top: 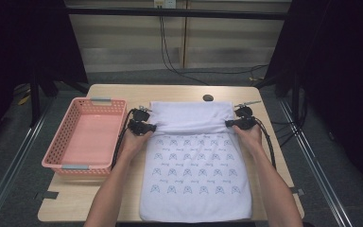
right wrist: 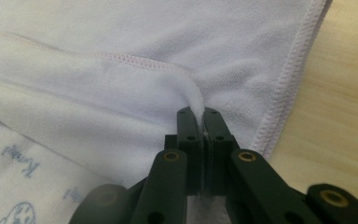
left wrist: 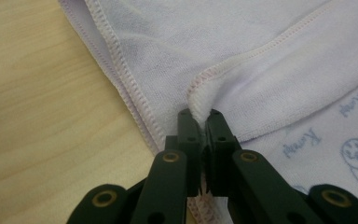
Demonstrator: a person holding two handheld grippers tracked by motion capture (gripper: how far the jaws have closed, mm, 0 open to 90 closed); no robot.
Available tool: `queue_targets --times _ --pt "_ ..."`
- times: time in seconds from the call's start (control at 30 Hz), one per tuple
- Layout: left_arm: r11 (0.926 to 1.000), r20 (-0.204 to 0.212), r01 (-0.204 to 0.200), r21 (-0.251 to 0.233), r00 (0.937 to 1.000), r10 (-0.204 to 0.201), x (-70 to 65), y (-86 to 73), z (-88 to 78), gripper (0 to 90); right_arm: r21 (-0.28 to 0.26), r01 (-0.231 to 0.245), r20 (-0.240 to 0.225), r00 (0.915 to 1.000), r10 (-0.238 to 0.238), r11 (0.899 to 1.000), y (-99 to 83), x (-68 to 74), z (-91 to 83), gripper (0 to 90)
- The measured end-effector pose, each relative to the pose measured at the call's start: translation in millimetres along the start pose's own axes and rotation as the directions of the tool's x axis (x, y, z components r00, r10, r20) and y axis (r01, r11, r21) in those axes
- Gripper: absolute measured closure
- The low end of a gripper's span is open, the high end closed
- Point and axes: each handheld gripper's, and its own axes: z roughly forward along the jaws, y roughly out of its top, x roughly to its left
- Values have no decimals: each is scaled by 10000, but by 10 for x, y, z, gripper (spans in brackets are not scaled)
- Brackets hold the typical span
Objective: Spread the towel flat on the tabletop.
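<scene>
towel (top: 196, 175) hem pinched, left gripper (top: 147, 127), right gripper (top: 230, 123)

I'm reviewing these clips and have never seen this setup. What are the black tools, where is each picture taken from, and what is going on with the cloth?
A person stands at a wooden table with a hand-held claw in each hand. The high view looks down from above; the other two pictures come from cameras riding on each claw, looking along its black jaws. On the table lie a white towel with small blue prints and an empty pink basket to its left. The left claw and the right claw are each shut on a pinch of the towel's hemmed edge, with the far end folded over toward the person.
</scene>
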Motion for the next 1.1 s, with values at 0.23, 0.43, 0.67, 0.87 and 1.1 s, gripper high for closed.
queue_targets --times 0.23,0.43,0.67,0.87,1.1 --pt "10000 367 55 9 9993 -56 4 32 -42 871 23 -58 -25 10000 58 10000 21 19 -56 882" --pt "9961 815 105 -879 9967 -33 -125 157 -338 870 -1151 78 -585 9982 -146 9933 126 -18 -402 882" --pt "9797 922 -452 -1955 9937 643 -394 362 -788 870 -2298 152 -965 9946 -384 9731 259 -12 -861 882" --pt "9623 1014 -738 -2619 9895 1034 -337 385 -1185 871 -2824 545 -1100 9900 -888 9578 296 27 -1210 882" --pt "9382 1093 -1272 -3218 9793 1703 -477 337 -1606 871 -3257 1097 -1224 9800 -1569 9391 297 192 -1602 882"
